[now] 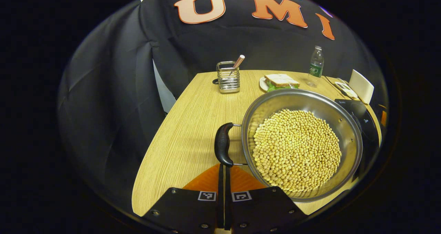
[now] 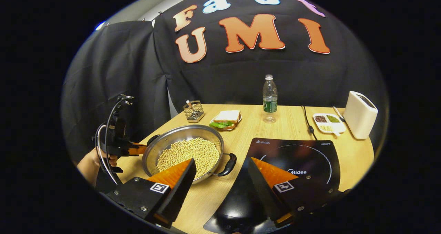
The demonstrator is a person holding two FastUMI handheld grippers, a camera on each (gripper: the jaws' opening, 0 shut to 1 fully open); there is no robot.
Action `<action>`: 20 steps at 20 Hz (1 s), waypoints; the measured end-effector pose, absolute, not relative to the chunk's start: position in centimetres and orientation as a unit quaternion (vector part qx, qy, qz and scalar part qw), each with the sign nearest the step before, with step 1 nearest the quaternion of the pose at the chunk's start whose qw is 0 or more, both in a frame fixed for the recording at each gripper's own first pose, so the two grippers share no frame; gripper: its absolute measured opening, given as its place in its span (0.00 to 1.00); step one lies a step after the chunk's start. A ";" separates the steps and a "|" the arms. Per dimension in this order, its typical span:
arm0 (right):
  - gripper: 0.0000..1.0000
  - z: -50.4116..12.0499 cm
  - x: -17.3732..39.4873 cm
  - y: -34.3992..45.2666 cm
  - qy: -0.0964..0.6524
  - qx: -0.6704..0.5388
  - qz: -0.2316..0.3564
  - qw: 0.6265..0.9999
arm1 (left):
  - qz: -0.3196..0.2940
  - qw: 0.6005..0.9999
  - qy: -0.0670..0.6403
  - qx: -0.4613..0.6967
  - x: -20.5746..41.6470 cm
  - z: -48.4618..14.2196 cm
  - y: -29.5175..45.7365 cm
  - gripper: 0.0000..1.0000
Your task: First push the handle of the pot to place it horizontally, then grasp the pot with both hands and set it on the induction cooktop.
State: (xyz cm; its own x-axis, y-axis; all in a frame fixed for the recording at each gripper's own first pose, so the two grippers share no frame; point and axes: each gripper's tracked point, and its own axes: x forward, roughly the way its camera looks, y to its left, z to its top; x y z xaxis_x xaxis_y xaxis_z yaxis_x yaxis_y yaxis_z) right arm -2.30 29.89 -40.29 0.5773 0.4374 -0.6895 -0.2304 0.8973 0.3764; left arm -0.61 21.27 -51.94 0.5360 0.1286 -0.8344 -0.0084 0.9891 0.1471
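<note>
Right hand-held gripper [image 2: 220,173] open, pot [image 2: 184,153] beside cooktop [image 2: 310,158]

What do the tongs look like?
Each of the tongs, left and right, has two wedge-shaped fingers on black plates with screws, each with a small square black-and-white marker. The left tongs' black body carries looping cables above the hand holding it.

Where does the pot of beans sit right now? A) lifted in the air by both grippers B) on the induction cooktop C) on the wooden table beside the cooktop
C: the pot rests on the table, left of the induction cooktop.
</note>
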 end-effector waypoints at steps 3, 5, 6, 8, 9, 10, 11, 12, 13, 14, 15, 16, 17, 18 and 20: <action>0.95 -41.5 -2.2 31.0 0.445 0.130 0.181 0.867 | 0.029 0.879 0.474 0.048 -1.6 -49.9 21.3 0.04; 0.94 -42.1 -2.0 31.8 0.458 0.137 0.177 0.860 | 0.026 0.894 0.443 0.058 -0.6 -47.6 21.7 0.02; 0.93 -42.4 -1.9 32.2 0.463 0.141 0.177 0.857 | 0.020 0.901 0.429 0.060 -0.2 -46.3 21.4 0.06; 0.93 -42.9 -1.9 32.8 0.476 0.143 0.174 0.850 | 0.004 0.911 0.410 0.043 0.5 -43.6 20.2 0.20; 0.93 -43.1 -1.8 33.0 0.480 0.140 0.171 0.849 | -0.002 0.914 0.405 0.032 1.2 -42.9 20.0 0.27; 0.93 -43.4 -1.5 33.1 0.484 0.136 0.167 0.848 | -0.008 0.917 0.399 0.017 1.8 -42.2 19.6 0.40; 0.93 -43.7 -1.5 33.3 0.486 0.136 0.163 0.848 | -0.018 0.917 0.398 0.001 1.9 -42.1 19.1 0.53; 0.93 -43.9 -1.4 33.6 0.490 0.137 0.162 0.846 | -0.027 0.916 0.401 -0.013 2.2 -42.0 18.6 0.68; 0.93 -44.2 -1.5 33.9 0.494 0.139 0.161 0.843 | -0.031 0.914 0.403 -0.021 2.6 -42.2 18.5 0.75; 0.94 -44.6 -1.5 34.1 0.501 0.136 0.161 0.840 | -0.033 0.912 0.409 -0.018 2.8 -42.4 18.5 0.90; 0.94 -45.1 -1.6 34.0 0.507 0.132 0.154 0.838 | -0.028 0.911 0.412 -0.011 3.0 -43.0 18.9 0.91; 0.94 -45.5 -1.4 33.9 0.511 0.128 0.149 0.837 | -0.023 0.907 0.420 -0.007 3.2 -43.6 19.2 0.91; 0.94 -46.0 -1.2 33.8 0.512 0.128 0.142 0.837 | -0.018 0.904 0.427 -0.007 3.4 -44.3 19.2 0.91; 0.94 -46.4 -1.1 34.0 0.517 0.128 0.138 0.835 | -0.016 0.900 0.436 -0.004 3.4 -45.0 19.3 0.91; 0.94 -47.3 -1.4 34.4 0.529 0.127 0.133 0.828 | -0.008 0.894 0.448 0.007 3.6 -47.0 20.0 0.92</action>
